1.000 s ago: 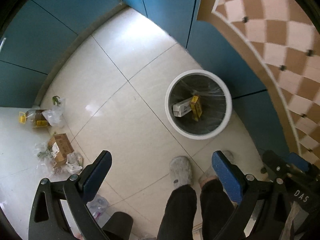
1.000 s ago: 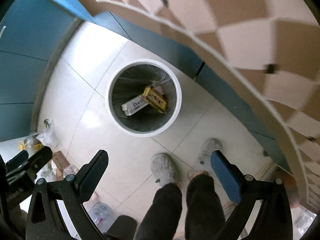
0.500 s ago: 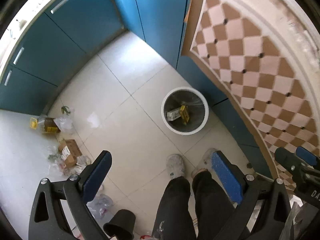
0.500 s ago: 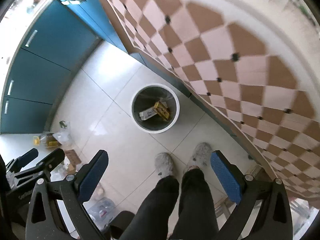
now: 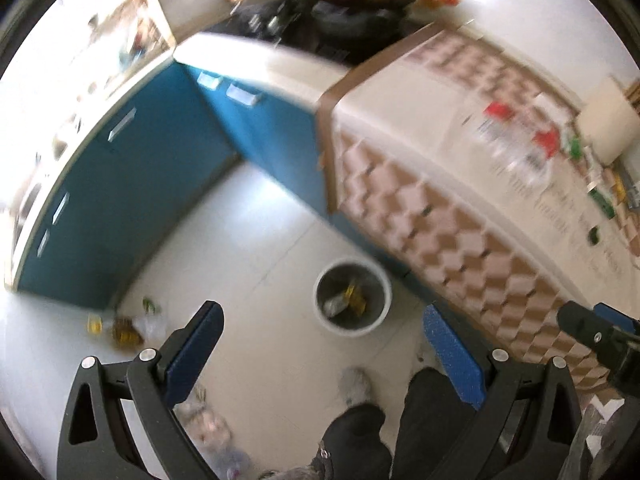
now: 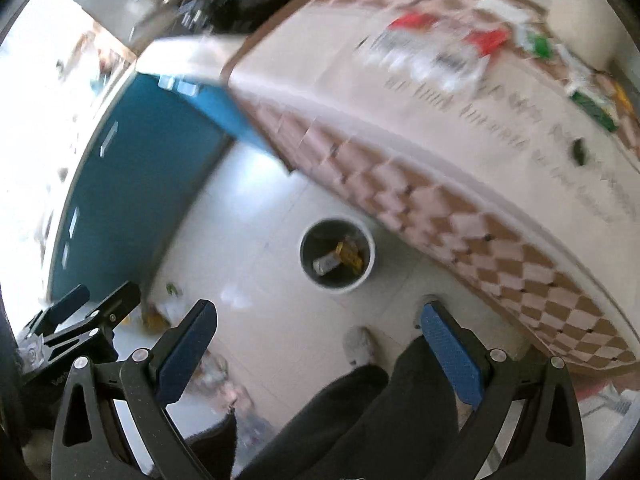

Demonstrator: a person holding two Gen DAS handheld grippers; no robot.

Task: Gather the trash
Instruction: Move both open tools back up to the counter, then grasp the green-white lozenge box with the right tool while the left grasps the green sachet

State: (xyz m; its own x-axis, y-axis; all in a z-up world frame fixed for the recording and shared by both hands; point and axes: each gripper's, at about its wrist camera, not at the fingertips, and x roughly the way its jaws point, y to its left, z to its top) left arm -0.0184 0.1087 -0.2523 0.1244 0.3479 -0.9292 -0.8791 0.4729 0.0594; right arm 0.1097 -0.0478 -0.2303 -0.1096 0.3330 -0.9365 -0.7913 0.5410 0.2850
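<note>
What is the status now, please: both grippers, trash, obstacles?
Left hand-held gripper open, empty. Right hand-held gripper open, empty. Bin holds boxes; loose trash on floor. Nothing blocking.

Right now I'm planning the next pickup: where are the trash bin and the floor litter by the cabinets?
trash bin [image 5: 382, 280]: left wrist view, white rim.
floor litter [image 5: 126, 330]: left wrist view, brownish piece.

- The pale tiled floor [image 5: 256, 240] is carrying a round white bin [image 5: 353, 297], which is standing near the checkered counter base.
- Loose trash [image 5: 124, 326] is lying by the blue cabinets.
- More blurred wrappers [image 5: 208, 428] are lying nearer the person's slippered foot [image 5: 354, 384].
</note>
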